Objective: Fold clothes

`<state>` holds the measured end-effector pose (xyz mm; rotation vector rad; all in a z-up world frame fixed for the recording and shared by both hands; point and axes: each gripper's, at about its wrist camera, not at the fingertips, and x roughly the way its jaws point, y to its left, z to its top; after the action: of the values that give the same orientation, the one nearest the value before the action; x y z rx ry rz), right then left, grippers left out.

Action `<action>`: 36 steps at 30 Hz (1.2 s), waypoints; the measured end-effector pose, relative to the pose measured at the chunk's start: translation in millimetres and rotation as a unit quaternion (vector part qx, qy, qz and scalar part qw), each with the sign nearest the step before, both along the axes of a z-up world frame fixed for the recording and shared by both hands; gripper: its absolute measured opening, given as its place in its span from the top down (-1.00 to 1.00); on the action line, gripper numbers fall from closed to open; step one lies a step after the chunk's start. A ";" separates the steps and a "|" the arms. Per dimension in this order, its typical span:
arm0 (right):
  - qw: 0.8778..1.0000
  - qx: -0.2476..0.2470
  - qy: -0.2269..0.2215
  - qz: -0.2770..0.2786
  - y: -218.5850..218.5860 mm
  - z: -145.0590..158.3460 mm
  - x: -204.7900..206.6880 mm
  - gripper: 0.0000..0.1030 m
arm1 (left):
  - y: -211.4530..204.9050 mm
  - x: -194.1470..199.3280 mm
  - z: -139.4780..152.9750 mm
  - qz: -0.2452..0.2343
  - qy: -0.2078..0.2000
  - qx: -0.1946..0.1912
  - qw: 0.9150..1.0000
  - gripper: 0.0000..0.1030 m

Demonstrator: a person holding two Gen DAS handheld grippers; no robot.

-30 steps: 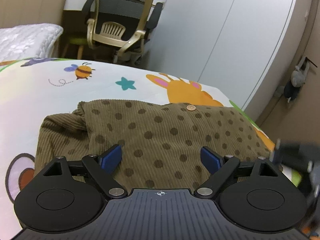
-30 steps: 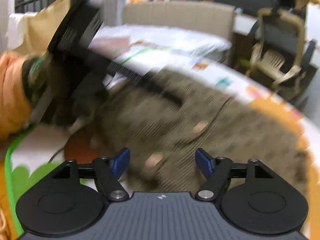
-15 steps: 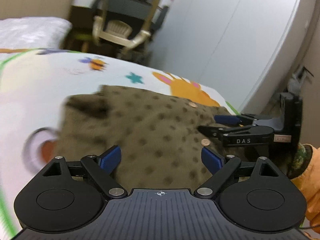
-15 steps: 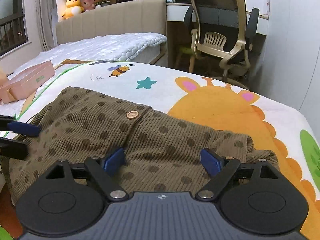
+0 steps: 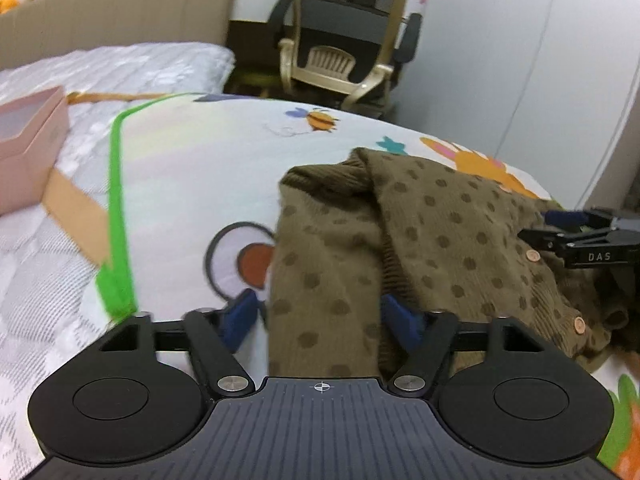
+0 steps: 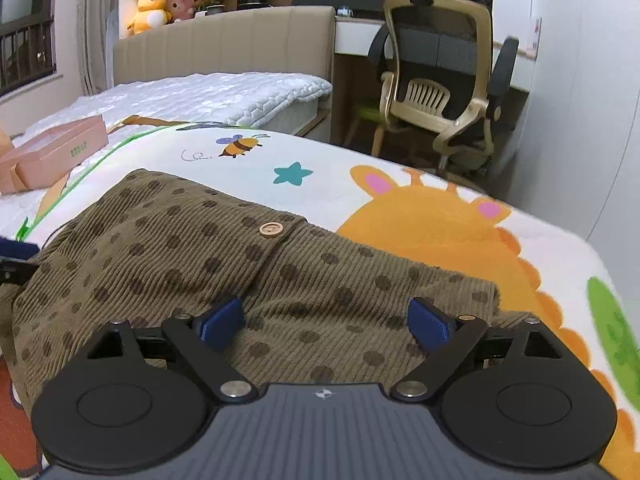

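The cardigan [image 6: 208, 264] is ribbed olive-brown corduroy-like cloth, matt, printed with darker dots, and bears smooth wooden-looking buttons [image 6: 271, 229]. Beneath the cardigan, the cartoon-print sheet [image 6: 420, 216] is smooth, matt cloth. Beyond the cardigan, the mattress cover [image 6: 224, 94] is white quilted cloth with a raised texture. The pink box [image 5: 28, 140] left of the cardigan looks like matt cardboard. The right tool [image 6: 324, 324] is matt black plastic with ridged housing, shiny metal pivots and blue pads [image 6: 222, 322].

I see even, soft indoor light, fisheye bending at edges, and motion blur across the left view
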<state>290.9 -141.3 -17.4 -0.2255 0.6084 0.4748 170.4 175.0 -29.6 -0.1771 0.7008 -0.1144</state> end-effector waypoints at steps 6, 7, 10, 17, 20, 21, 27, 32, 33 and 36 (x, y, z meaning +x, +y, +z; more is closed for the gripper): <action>0.993 -0.015 -0.074 0.096 28.5 25.4 -70.2 -0.77 | 4.6 2.0 6.4 -0.027 0.009 -0.103 0.994 0.62; 0.989 -0.018 -0.081 0.119 36.9 27.5 -82.5 -0.78 | 6.3 1.8 7.9 -0.028 0.010 -0.126 0.992 0.62; 0.976 -0.036 -0.078 0.200 74.4 23.1 -115.2 -0.79 | 11.7 5.5 10.3 -0.024 0.022 -0.190 0.981 0.62; 0.967 -0.078 -0.083 0.227 147.2 -3.4 -114.7 -0.49 | 7.5 11.4 8.3 -0.030 0.028 -0.227 0.973 0.44; 0.972 -0.071 -0.082 0.211 140.9 -1.6 -107.2 0.08 | 21.0 9.9 11.7 -0.018 0.017 -0.253 0.967 0.04; 0.973 -0.069 -0.081 0.205 138.8 -1.0 -104.7 0.23 | 29.9 9.6 13.4 -0.006 0.010 -0.266 0.964 -0.17; 0.980 -0.054 -0.079 0.174 126.3 2.0 -90.9 0.46 | 69.3 30.6 -3.3 0.057 0.040 -0.347 0.935 -0.81; 0.981 -0.039 -0.072 0.174 118.2 -3.8 -91.4 0.49 | 46.8 59.9 -17.7 0.038 0.078 -0.357 0.930 -0.81; 0.982 -0.035 -0.071 0.174 116.1 -5.1 -92.8 0.50 | 39.6 67.1 -19.1 0.032 0.083 -0.353 0.931 -0.78; 0.982 -0.024 -0.069 0.173 109.6 -6.0 -94.0 0.51 | 20.2 85.7 -15.2 0.022 0.080 -0.329 0.941 -0.26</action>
<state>196.9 -31.8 -23.4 -0.4105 0.4456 0.7739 256.1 195.2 -44.8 -0.8521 0.8016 -0.2922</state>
